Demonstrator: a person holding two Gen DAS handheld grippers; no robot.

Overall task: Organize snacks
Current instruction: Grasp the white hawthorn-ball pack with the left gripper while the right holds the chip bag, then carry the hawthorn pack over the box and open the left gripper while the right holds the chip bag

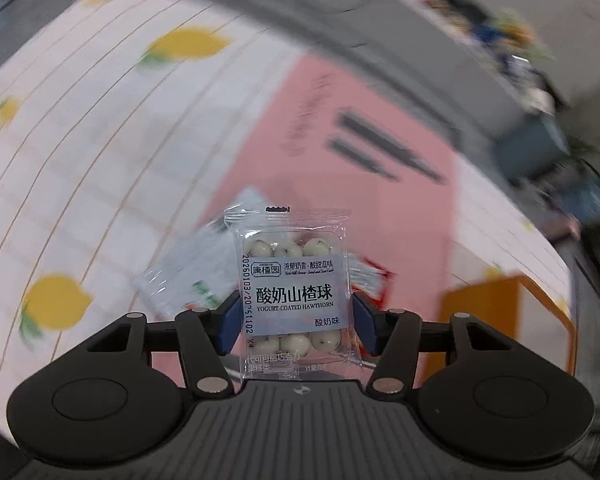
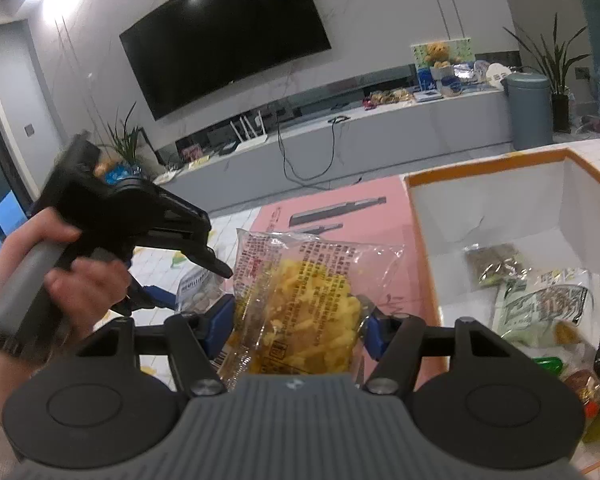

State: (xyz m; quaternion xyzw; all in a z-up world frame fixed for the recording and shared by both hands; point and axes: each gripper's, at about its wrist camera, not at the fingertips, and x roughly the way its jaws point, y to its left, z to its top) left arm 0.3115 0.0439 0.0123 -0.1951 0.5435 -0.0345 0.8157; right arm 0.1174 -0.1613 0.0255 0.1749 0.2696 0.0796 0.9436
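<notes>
My left gripper (image 1: 296, 316) is shut on a clear packet of yogurt-coated hawthorn balls (image 1: 294, 280), held upright above the table. Other snack packets (image 1: 180, 276) lie blurred on the lemon-print tablecloth (image 1: 80, 140) behind it. My right gripper (image 2: 298, 320) is shut on a clear bag of yellow puffed snacks (image 2: 300, 312), held just left of the orange-rimmed white box (image 2: 488, 208). The box holds several snack packets (image 2: 540, 304). The left gripper (image 2: 148, 292) shows in the right wrist view, in a hand at the left.
A pink sheet (image 1: 340, 152) lies on the tablecloth beside the orange box (image 1: 500, 320). Beyond the table stand a grey TV cabinet (image 2: 380, 136), a wall TV (image 2: 228, 36), a grey bin (image 2: 530, 108) and potted plants.
</notes>
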